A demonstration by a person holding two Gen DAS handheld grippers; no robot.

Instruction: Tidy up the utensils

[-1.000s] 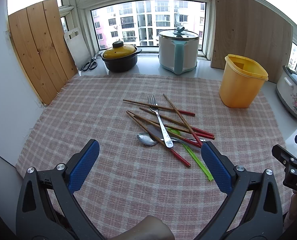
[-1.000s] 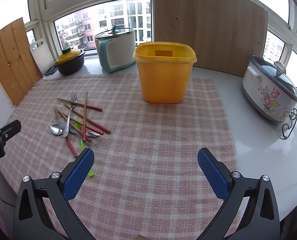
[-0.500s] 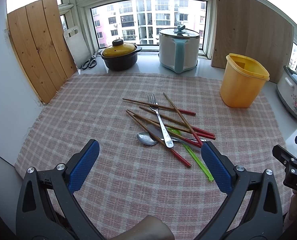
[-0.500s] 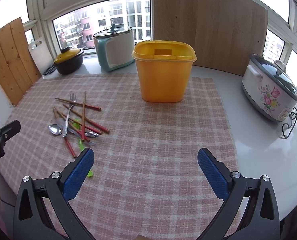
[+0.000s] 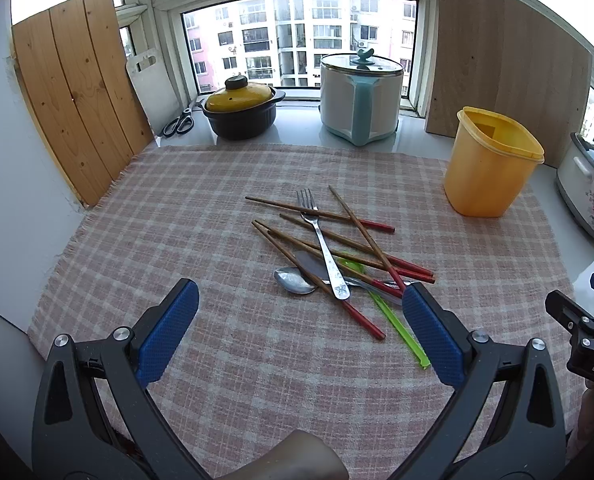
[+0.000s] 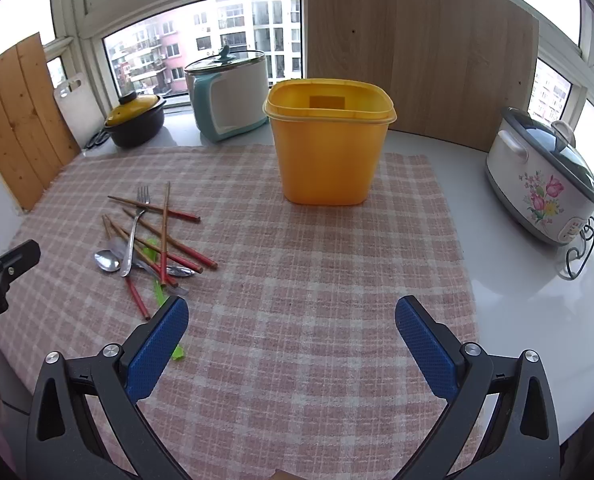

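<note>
A loose pile of utensils lies on the pink checked cloth (image 5: 217, 208): several red-tipped wooden chopsticks (image 5: 339, 218), a steel fork (image 5: 321, 240), a spoon (image 5: 295, 280) and a green plastic stick (image 5: 401, 332). The pile also shows in the right wrist view (image 6: 153, 240). An empty yellow tub (image 6: 329, 152) stands upright behind it on the right (image 5: 491, 168). My left gripper (image 5: 299, 322) is open and empty, just short of the pile. My right gripper (image 6: 291, 336) is open and empty, to the right of the pile and in front of the tub.
At the back by the window stand a yellow-lidded black pot (image 5: 243, 114), a white and teal cooker (image 5: 361, 98), scissors (image 5: 179, 122) and wooden boards (image 5: 77, 92). A floral slow cooker (image 6: 545, 176) sits at the right, off the cloth, on the white counter (image 6: 537, 300).
Both grippers have crept slightly forward; the utensils and tub have not moved, and both grippers stay open.
</note>
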